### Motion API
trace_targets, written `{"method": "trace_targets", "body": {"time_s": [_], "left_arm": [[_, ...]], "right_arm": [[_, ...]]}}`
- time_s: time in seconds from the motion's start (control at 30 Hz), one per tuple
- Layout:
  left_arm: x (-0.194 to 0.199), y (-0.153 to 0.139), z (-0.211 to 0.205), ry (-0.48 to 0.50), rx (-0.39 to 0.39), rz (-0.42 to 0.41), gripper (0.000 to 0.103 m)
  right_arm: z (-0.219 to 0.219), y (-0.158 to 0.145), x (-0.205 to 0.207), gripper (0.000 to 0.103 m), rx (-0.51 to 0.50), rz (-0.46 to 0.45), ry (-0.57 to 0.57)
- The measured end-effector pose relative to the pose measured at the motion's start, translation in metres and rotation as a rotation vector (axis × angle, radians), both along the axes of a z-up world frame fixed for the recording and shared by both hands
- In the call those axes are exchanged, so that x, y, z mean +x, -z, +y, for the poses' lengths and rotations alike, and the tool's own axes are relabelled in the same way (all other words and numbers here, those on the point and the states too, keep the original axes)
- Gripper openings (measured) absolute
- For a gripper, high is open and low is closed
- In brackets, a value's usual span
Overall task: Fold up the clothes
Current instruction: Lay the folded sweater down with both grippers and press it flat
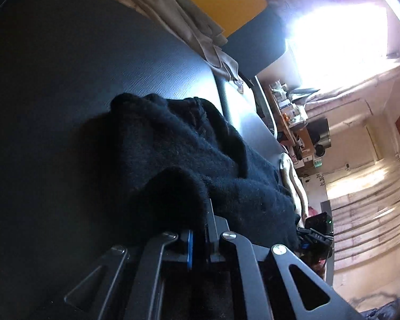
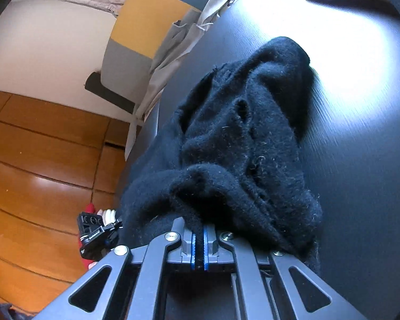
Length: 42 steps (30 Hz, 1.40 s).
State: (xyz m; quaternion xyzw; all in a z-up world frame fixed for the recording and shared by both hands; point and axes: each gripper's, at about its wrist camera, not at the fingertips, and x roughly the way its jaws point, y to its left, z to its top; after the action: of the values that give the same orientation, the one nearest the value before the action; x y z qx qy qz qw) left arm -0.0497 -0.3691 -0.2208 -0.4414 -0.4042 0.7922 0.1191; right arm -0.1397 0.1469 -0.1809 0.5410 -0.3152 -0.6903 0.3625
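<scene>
Right claw (image 2: 198, 236): I see it clamped on a fold of the black knit (image 2: 242, 144).
Left claw (image 1: 198, 229): clamped on the knit's edge, frame bottom.
Surface (image 1: 66, 80): dark, knit bunched mid-frame.

You've got a fuzzy black knit garment (image 2: 242, 144), linty, on a dark matt table (image 1: 66, 80) w/ fine woodgrain. Beige cloth (image 1: 184, 24) looks thin & smooth. Floor (image 2: 40, 165) is glossy wood. Gripper links are matt black w/ shiny metal screws.
</scene>
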Motion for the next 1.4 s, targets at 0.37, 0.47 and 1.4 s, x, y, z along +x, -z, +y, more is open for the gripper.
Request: {"method": "trace_targets", "body": {"time_s": [0.37, 0.47, 1.4], "left_arm": [[0.071, -0.026, 0.005, -0.074, 0.020, 0.089, 0.027], [0.076, -0.028, 0.009, -0.051, 0.001, 0.092, 0.030], [0.071, -0.072, 0.019, 0.023, 0.160, 0.245, 0.004]], "right_arm": [[0.008, -0.029, 0.056, 0.057, -0.102, 0.027, -0.075], [-0.004, -0.033, 0.067, 0.057, -0.070, 0.067, -0.125], [-0.033, -0.073, 0.060, 0.005, 0.009, 0.206, -0.157]]}}
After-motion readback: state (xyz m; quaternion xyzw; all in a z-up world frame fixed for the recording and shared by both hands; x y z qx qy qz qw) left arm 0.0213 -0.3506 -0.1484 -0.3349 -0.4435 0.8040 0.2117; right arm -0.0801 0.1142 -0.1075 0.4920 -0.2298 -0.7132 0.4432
